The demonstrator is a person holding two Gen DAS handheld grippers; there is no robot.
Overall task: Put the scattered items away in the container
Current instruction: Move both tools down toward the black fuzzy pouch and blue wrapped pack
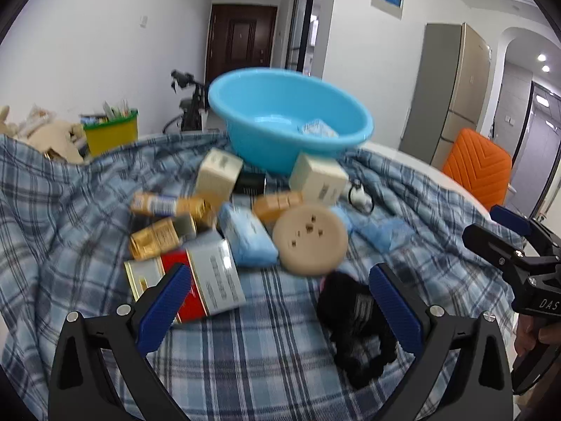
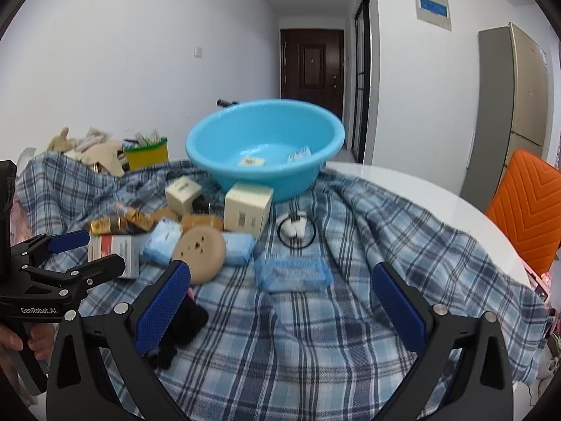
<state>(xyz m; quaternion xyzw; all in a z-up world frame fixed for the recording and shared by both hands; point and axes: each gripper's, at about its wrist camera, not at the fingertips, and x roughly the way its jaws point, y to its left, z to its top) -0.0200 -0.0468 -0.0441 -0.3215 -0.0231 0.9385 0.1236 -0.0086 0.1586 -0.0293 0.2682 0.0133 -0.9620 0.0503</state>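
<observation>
Left gripper (image 1: 280, 301): spread wide, empty, above the plaid cloth (image 1: 263, 358), beside a black bundle (image 1: 354, 329).
Right gripper (image 2: 280, 301): spread wide, holding nothing.
Blue basin (image 2: 264, 147): at the table's far side, two small packets inside.
Scattered items: boxes, tissue packs and a round beige disc (image 2: 200, 254) just before the basin.

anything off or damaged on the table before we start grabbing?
No damage visible. The blue basin sits tilted on the rumpled plaid cloth, rim higher at the back. Boxes and packets lie heaped in front of it; a round beige disc leans on them.
</observation>
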